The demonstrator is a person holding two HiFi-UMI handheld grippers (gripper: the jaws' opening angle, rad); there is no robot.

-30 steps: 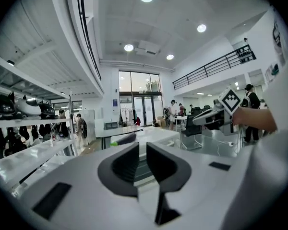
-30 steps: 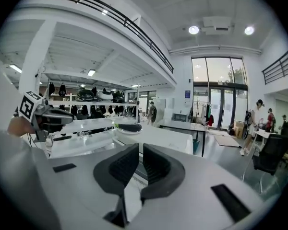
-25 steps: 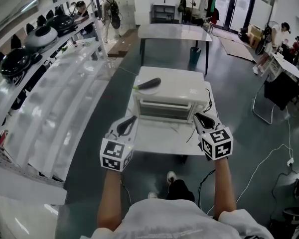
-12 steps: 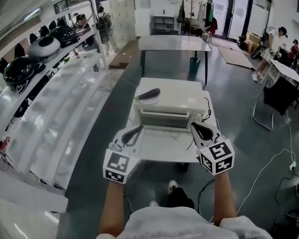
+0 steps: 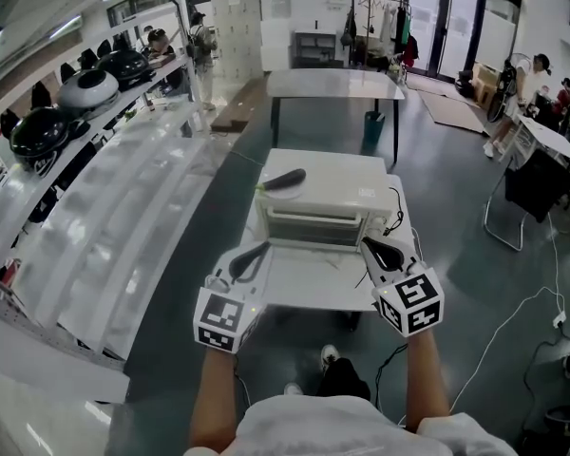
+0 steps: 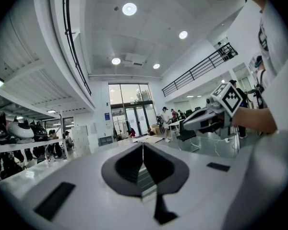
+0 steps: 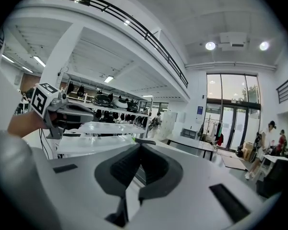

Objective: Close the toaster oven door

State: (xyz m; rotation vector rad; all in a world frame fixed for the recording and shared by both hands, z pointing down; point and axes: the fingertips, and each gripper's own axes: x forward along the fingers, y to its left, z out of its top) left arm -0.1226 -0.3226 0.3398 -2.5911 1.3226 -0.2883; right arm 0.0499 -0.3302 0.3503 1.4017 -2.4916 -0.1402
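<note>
The oven (image 5: 315, 200) sits at 12 o'clock on the low table (image 5: 304, 278), just past both grippers. From the head view you cannot tell whether its door (image 5: 313, 226) is fully up, because the front is small and foreshortened. Neither gripper view shows the door: both look over their jaws at the hall and ceiling. A dark long vegetable (image 5: 283, 180) lies on the oven's top toward 11 o'clock, and what it is stays hard to make out. Your left gripper (image 5: 258, 251) has its fingers pressed together on nothing, meeting in a thin seam in the left gripper view. Your right gripper (image 5: 368, 244) is likewise closed and empty. Both hover over the table's near part, tips aimed at the oven's lower corners and not touching it. A second ago both pairs of fingers stood slightly apart, and they have since come together. The oven also looked larger then, so your head has drawn back a little while the grippers kept much the same places. The table's near edge runs under the grippers, with bare floor (image 5: 456, 255) at 6 o'clock around your shoe (image 5: 329, 335). A long shelf (image 5: 123, 217) hems you in from 8 to 11 o'clock. A black cable (image 5: 396, 207) hangs by the oven's right side at 1 o'clock. At 3 o'clock the floor lies open as far as a chair (image 5: 527, 193), crossed by a white cord (image 5: 513, 312).
</note>
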